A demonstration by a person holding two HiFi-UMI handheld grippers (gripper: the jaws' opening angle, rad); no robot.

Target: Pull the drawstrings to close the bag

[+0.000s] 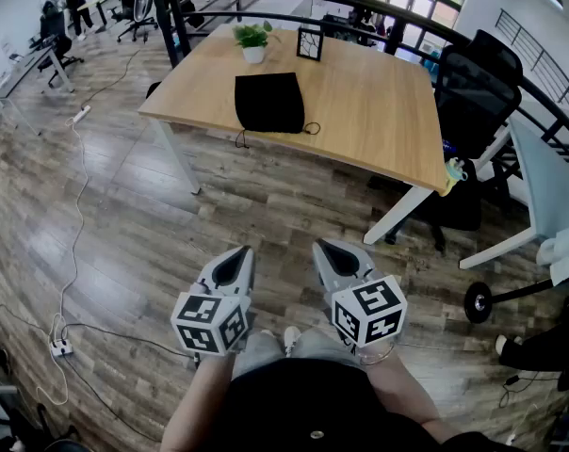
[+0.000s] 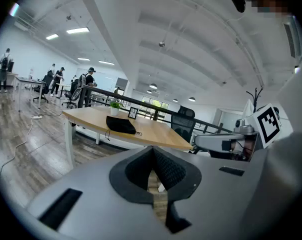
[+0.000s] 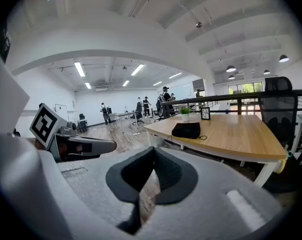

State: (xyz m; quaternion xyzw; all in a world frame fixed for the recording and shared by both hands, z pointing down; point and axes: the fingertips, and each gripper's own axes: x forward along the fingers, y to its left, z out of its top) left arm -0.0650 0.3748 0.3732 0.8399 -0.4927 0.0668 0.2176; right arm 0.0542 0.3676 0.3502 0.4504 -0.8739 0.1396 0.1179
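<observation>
A black drawstring bag point(image 1: 269, 102) lies flat on the wooden table point(image 1: 379, 121), its mouth toward the near edge. Two thin cords trail from it, one over the table edge point(image 1: 239, 139) and one looped at the bag's right corner point(image 1: 311, 128). Both grippers are held close to the person's body, well short of the table, over the floor. The left gripper point(image 1: 239, 254) is shut with nothing in it, and the right gripper point(image 1: 333, 249) is shut and empty too. The bag point(image 2: 120, 124) shows far ahead in the left gripper view, and the bag point(image 3: 186, 130) also in the right gripper view.
A small potted plant point(image 1: 253, 40) and a black picture frame point(image 1: 309, 44) stand behind the bag. Black office chairs point(image 1: 473, 92) and a white chair point(image 1: 548, 186) stand right of the table. A power strip point(image 1: 60, 348) and cables lie on the wood floor at left. People stand far back.
</observation>
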